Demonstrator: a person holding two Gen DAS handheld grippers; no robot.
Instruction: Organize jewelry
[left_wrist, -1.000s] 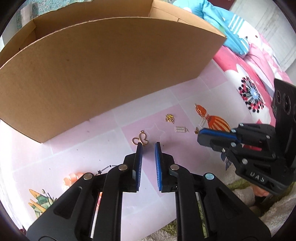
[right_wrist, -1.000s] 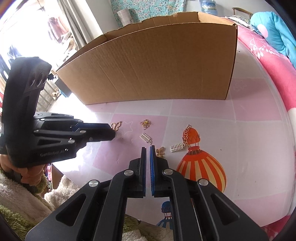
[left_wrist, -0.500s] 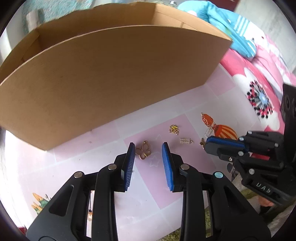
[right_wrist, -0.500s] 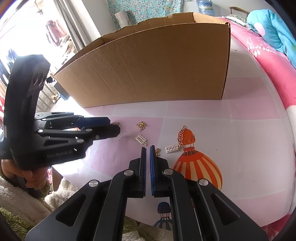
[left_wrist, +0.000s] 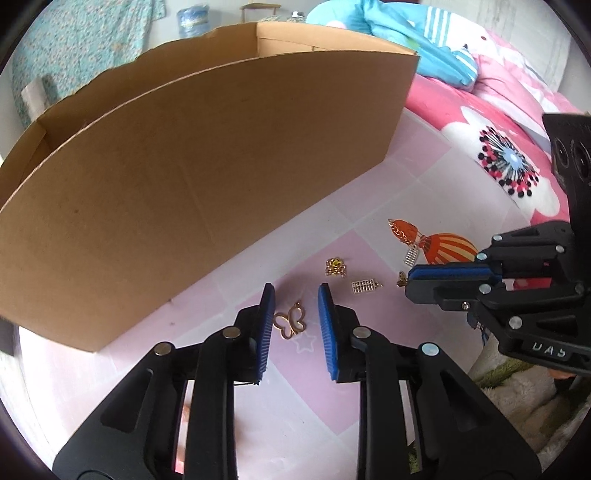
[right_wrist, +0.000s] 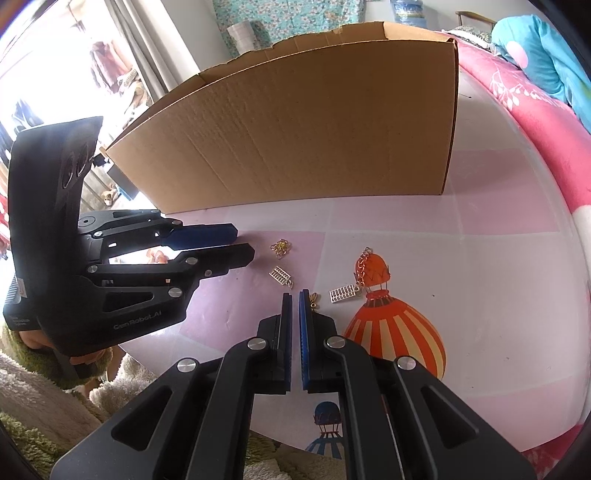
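Observation:
A gold butterfly-outline pendant (left_wrist: 290, 322) lies flat on the pink mat, between the blue pads of my left gripper (left_wrist: 295, 295). Its jaws are closing. The left pad is at the pendant's edge and the right pad stands clear of it. In the right wrist view the left gripper (right_wrist: 245, 243) hides the pendant. My right gripper (right_wrist: 295, 295) hovers shut with nothing in it, beside a small gold charm (right_wrist: 314, 298). A gold chain clump (left_wrist: 335, 266), a ladder-like charm (left_wrist: 364, 287) and a second one (right_wrist: 343, 294) lie loose nearby.
A large open cardboard box (left_wrist: 184, 166) stands just behind the jewelry, its wall close to both grippers. The mat (right_wrist: 480, 280) carries a printed orange balloon (right_wrist: 395, 332) with a thin chain (right_wrist: 365, 266) on it. Pink bedding (left_wrist: 498, 147) rises at the right.
The left gripper's jaws widened, rolled and moved forward, so the butterfly pendant now sits between the pads instead of ahead of them. They have narrowed slightly since. The right gripper kept still.

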